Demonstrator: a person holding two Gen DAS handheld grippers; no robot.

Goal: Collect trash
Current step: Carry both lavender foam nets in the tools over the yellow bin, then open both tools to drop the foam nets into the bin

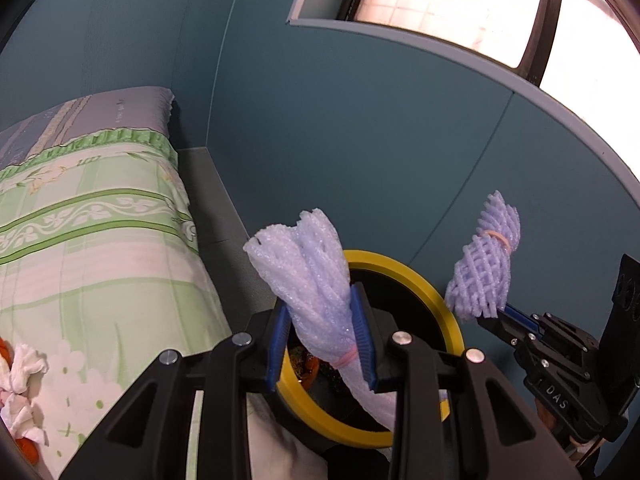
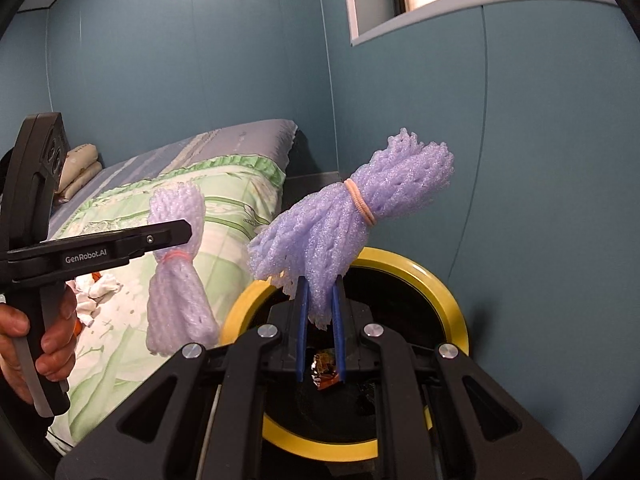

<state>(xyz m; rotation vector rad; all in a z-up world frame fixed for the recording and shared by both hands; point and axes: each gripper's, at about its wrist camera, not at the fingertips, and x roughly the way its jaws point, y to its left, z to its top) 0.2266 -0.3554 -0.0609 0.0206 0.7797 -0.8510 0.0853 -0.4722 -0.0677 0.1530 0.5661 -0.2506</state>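
Hanging over the bin's mouth are two bundles of pale lilac foam netting, each cinched with a pink band, and each pinched in its own hand-held gripper. From the left wrist view, the left hand-held gripper (image 1: pixel 325 334) is clenched on the left foam bundle (image 1: pixel 316 280) just above its band, blue pads pressing both sides, with the tail drooping toward the yellow-rimmed bin (image 1: pixel 420 276). The right hand-held gripper (image 2: pixel 320 316) grips the right foam bundle (image 2: pixel 340 220) by its lower frayed end, so most of that bundle leans up and off to the right, above the rim. Inside the dark bin a crumpled foil wrapper (image 2: pixel 326 372) already lies at the bottom. As I read it, the step in hand is the drop, and doing it well means getting each bundle squarely over the opening before letting go; the right one looks likeliest to tip outward and catch the rim, so I would bring it further in first. Beside the bin sits the bed (image 1: pixel 100 208) with its green floral cover, where white crumpled tissues (image 1: pixel 24 380) near its edge still wait to be picked up.
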